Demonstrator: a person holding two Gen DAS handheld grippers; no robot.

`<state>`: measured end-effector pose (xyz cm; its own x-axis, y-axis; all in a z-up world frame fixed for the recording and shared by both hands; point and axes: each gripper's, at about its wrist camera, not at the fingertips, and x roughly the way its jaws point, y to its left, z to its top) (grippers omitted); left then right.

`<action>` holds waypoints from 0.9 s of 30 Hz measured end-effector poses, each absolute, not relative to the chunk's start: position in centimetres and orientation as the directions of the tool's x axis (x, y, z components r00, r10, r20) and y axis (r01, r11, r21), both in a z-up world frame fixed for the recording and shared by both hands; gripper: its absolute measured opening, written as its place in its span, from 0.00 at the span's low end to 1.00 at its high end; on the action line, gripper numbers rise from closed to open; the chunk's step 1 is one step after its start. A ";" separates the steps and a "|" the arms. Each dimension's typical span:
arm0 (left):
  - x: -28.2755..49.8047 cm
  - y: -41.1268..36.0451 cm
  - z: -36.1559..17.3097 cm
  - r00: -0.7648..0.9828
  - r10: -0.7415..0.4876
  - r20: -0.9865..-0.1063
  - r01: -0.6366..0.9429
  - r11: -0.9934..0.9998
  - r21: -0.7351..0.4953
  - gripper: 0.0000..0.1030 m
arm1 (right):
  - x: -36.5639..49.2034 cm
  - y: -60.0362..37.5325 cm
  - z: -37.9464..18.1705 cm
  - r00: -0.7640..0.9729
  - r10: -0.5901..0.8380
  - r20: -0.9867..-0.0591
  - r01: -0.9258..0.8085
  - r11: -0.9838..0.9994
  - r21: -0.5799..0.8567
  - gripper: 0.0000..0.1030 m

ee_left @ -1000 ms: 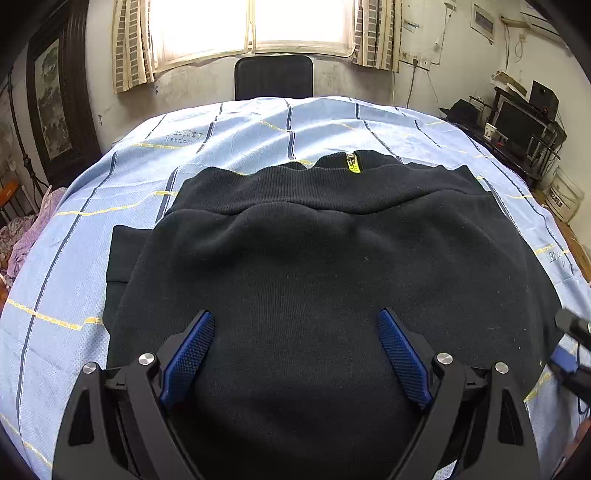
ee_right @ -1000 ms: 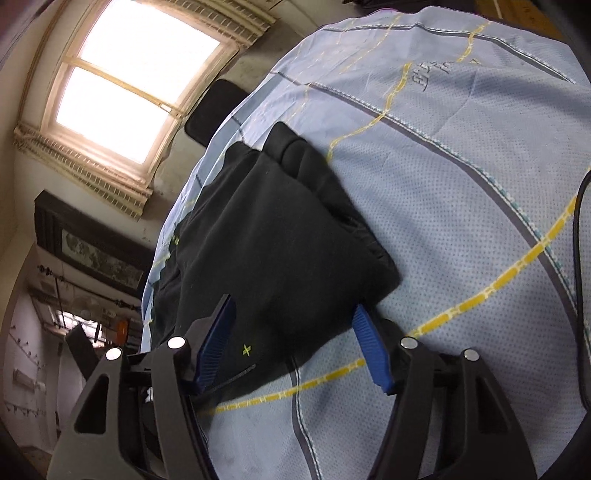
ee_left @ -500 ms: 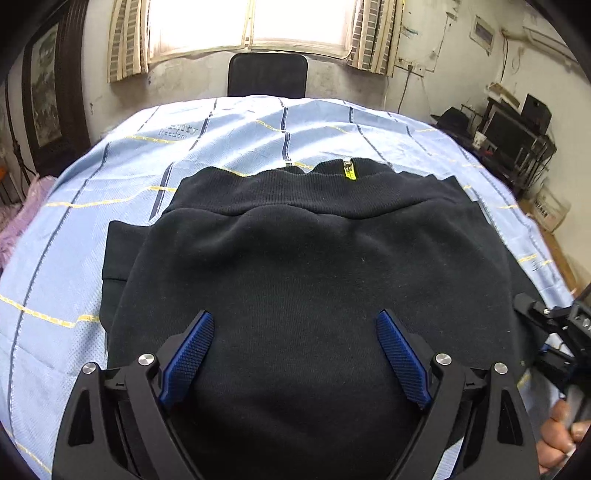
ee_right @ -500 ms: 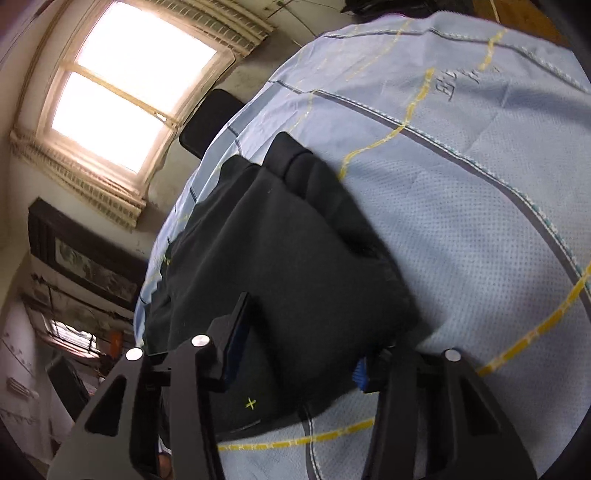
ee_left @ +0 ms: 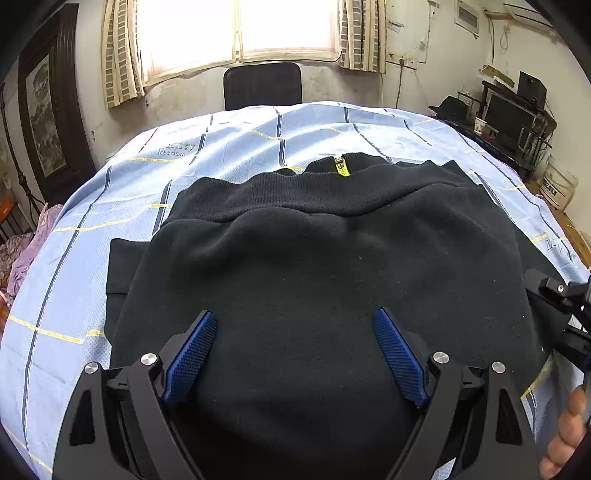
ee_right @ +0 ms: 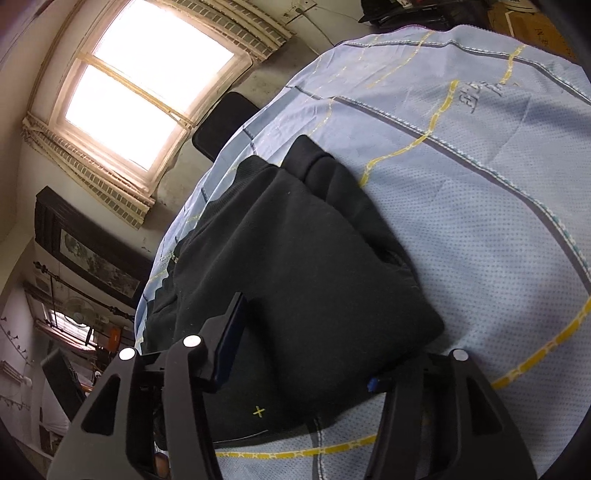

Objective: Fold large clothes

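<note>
A large black garment [ee_left: 332, 288], already folded over on itself, lay spread across the bench, which was covered by a light blue checked cloth [ee_left: 236, 147] with yellow and dark lines. In the left wrist view the garment's ribbed band ran across its far edge, and a small yellow zipper tab [ee_left: 340, 168] showed at the middle of that edge. The left tool [ee_left: 295, 354] hovered low over the near part of the garment with its blue-padded fingers spread wide, holding nothing. The right tool [ee_right: 303, 354] sat at the garment's right-hand corner; in its own view one finger lay over the top of the black fabric and the other was mostly hidden beneath the corner, so the folded edge sat between the two fingers, but whether they were actually pinching it could not be told. From the left wrist view the right tool appeared at the right edge of the garment, with part of a hand [ee_left: 565, 432] visible below it. A small yellow cross mark [ee_right: 259, 411] showed on the fabric near the right tool. Beyond the bench stood a black chair [ee_left: 263, 85] under a bright window [ee_left: 240, 29] with striped curtains.
</note>
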<state>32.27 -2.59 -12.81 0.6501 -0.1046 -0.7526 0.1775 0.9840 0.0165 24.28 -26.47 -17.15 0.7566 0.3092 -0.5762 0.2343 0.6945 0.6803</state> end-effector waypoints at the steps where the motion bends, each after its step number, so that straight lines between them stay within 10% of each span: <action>1: 32.4 -2.5 -12.8 0.645 -0.109 -0.757 0.177 0.984 0.010 0.87 | 24.4 -26.2 -17.1 0.753 0.309 -0.581 0.227 0.706 0.671 0.50; 5: 32.5 -2.4 -12.9 0.640 -0.106 -0.761 0.175 0.985 0.010 0.87 | 24.3 -26.1 -16.6 0.766 0.289 -0.575 0.211 0.731 0.649 0.09; 19: 33.2 -1.5 -12.8 0.612 -0.145 -0.778 0.165 0.985 -0.053 0.87 | 24.1 -20.7 -10.3 0.830 0.167 -0.532 0.095 0.898 0.429 0.07; 27: 34.7 2.6 -11.9 0.551 -0.329 -0.767 0.147 0.943 -0.299 0.79 | 22.1 -11.1 -5.3 0.885 0.150 -0.441 -0.090 0.984 0.156 0.07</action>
<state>34.66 2.63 -11.89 0.5513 -0.3287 -0.7668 0.1470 0.9430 -0.2986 22.12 -11.14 -5.31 0.8851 0.1503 -0.4405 -0.0896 0.9837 0.1556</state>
